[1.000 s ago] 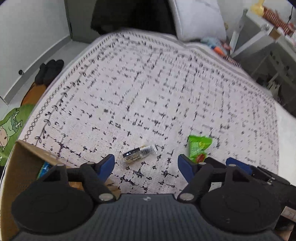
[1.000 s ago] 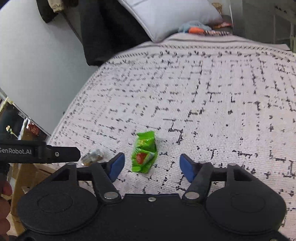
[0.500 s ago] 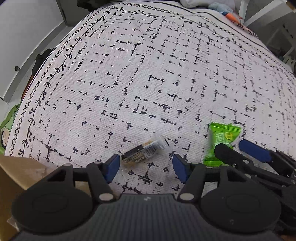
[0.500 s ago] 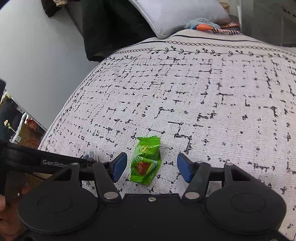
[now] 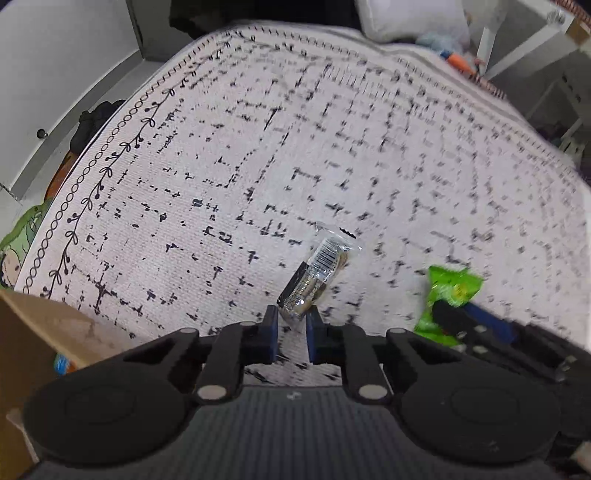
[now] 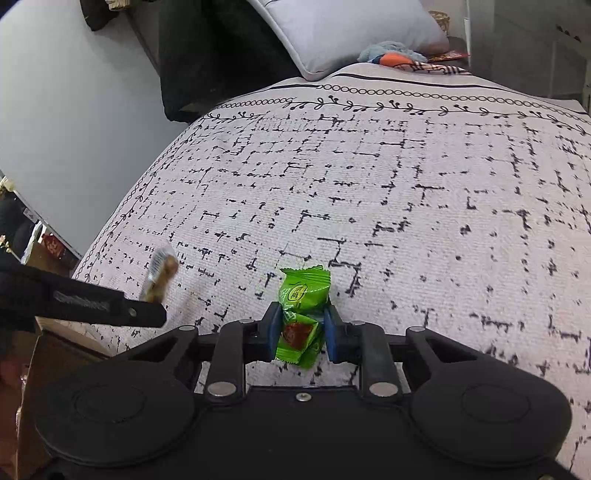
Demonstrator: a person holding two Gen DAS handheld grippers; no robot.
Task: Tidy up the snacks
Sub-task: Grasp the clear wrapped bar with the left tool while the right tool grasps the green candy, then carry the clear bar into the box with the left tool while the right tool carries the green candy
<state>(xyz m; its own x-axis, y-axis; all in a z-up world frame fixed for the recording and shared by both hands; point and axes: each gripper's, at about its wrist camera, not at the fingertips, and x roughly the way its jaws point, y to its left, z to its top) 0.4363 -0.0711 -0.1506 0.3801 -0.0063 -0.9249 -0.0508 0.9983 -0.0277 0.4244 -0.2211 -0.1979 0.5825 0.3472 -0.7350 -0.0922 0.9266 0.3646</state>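
**Two snacks pinched over the patterned bedspread**

We see the left gripper pinching a clear-wrapped snack bar and the right gripper clamped on a green snack packet, both above a white bedspread with black dashes. A grey pillow lies at its far end, a cardboard box at the left edge.

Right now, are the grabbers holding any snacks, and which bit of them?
Yes. The left gripper pinches the clear-wrapped snack bar by its near end. The right gripper squeezes the green candy packet around its lower half.
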